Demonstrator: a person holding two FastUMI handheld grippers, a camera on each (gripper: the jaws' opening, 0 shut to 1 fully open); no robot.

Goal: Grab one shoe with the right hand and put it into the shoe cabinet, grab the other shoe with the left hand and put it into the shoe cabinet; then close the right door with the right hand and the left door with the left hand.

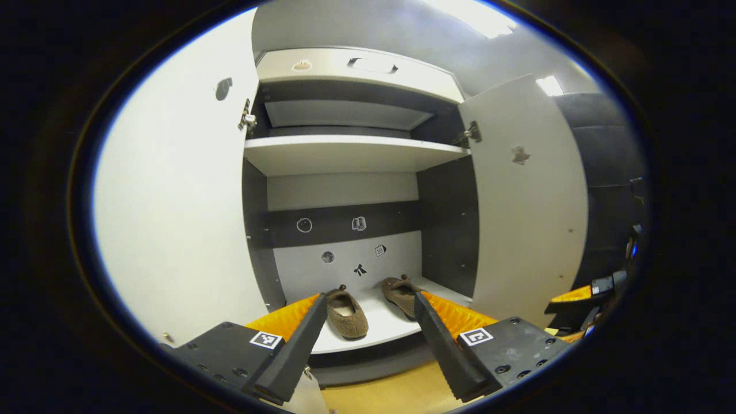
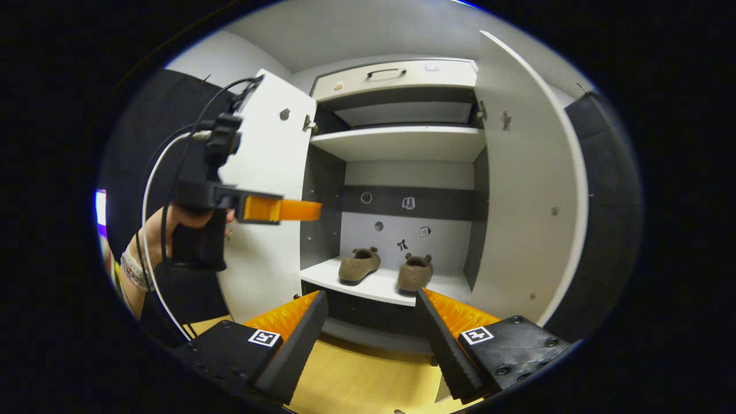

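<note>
Brown, fuzzy fabric covers both shoes, and both sit on the bottom shelf point(image 2: 382, 287) of the shoe cabinet point(image 2: 402, 149), toes pointing in toward the back panel. In the right gripper view the left shoe point(image 2: 359, 265) and the right shoe point(image 2: 415, 272) stand side by side, near each other but apart. In the left gripper view the same pair appears closer: the left shoe point(image 1: 347, 313) between the fingers, the right shoe point(image 1: 401, 294) just beside the right finger.

Both doors are swung wide — the left door point(image 2: 270, 190) and the right door point(image 2: 526, 184) stand open on either side of the shelves.

The left gripper point(image 1: 368, 339) is spread open with nothing between its fingers, facing the bottom shelf from near. The right gripper point(image 2: 371, 339) is likewise open and empty, farther back over the yellow wood floor point(image 2: 368, 385). In the right gripper view the left gripper point(image 2: 287, 210) shows at the left — held by a hand point(image 2: 167, 227) with a beaded bracelet at the wrist, in front of the left door.
</note>
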